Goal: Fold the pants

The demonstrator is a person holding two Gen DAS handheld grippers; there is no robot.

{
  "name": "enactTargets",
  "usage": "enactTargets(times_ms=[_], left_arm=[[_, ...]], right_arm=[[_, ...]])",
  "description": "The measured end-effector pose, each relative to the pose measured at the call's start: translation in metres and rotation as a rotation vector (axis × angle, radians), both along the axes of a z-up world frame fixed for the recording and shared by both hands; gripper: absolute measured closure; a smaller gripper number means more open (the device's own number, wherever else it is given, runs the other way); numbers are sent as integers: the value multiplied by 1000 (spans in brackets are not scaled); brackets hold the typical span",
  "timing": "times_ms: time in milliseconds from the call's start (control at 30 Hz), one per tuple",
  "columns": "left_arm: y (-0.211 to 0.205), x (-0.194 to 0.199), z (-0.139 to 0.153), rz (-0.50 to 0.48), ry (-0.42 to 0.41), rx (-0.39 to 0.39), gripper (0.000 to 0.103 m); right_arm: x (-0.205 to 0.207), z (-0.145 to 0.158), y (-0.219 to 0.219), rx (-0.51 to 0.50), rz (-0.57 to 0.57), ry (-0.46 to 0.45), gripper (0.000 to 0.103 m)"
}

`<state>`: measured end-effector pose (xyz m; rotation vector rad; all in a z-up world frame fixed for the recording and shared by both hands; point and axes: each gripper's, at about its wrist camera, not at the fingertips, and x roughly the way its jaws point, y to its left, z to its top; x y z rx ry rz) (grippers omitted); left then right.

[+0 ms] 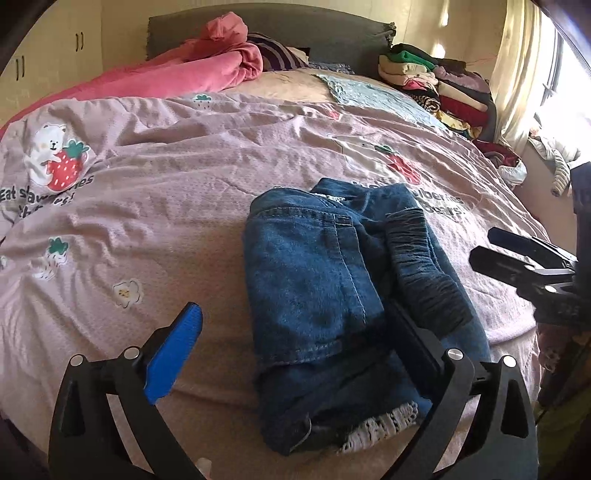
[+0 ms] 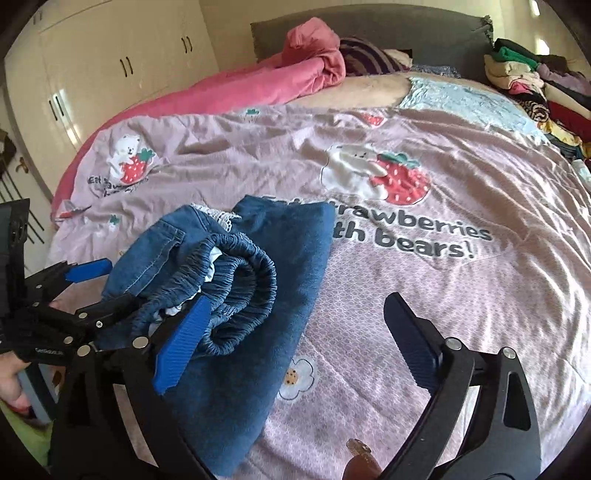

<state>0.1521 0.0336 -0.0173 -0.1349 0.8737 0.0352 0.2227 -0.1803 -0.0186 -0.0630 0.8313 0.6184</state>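
The blue denim pants [image 1: 332, 295] lie folded in a compact bundle on the pink strawberry-print bedspread [image 1: 166, 184]. The elastic waistband [image 2: 236, 288] sits on top at the near end. My left gripper [image 1: 295, 332] is open, its fingers on either side of the bundle's near end, holding nothing. My right gripper [image 2: 299, 325] is open, its left finger [image 2: 184, 332] resting against the waistband and its right finger [image 2: 413, 339] over bare bedspread. The right gripper also shows at the right edge of the left wrist view [image 1: 517, 258]. The left gripper shows at the left of the right wrist view [image 2: 85, 280].
A rumpled pink blanket [image 1: 207, 62] and a striped pillow [image 1: 277, 55] lie by the grey headboard [image 1: 295, 26]. A stack of folded clothes [image 1: 443, 88] stands at the bed's far right. White wardrobes [image 2: 92, 74] line the left wall. A window with curtain [image 1: 524, 74] is on the right.
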Motion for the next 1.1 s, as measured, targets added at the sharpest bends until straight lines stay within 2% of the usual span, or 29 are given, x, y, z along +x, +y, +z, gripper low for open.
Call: enactTargets(times_ms=[300,400,500,733,1100], left_arm=[[1,-22,16,36,-30,24,5],[0,-33,26,51,-65,49,5],[0,-46,36,49,-93,30,5],[-6,-81,53,47,-150,48,5],[-15,-126,68,40,-184,62,4]], right_arm=[[-27,22,-13,23,-27,-83,9],[-35,30,-21,43,-44,-100,9],[-49,40,-27,57,-48,-131,9],[-86,61,-32,31,-42,-223,9],[-126,73,-44,34,-57,-256,9]])
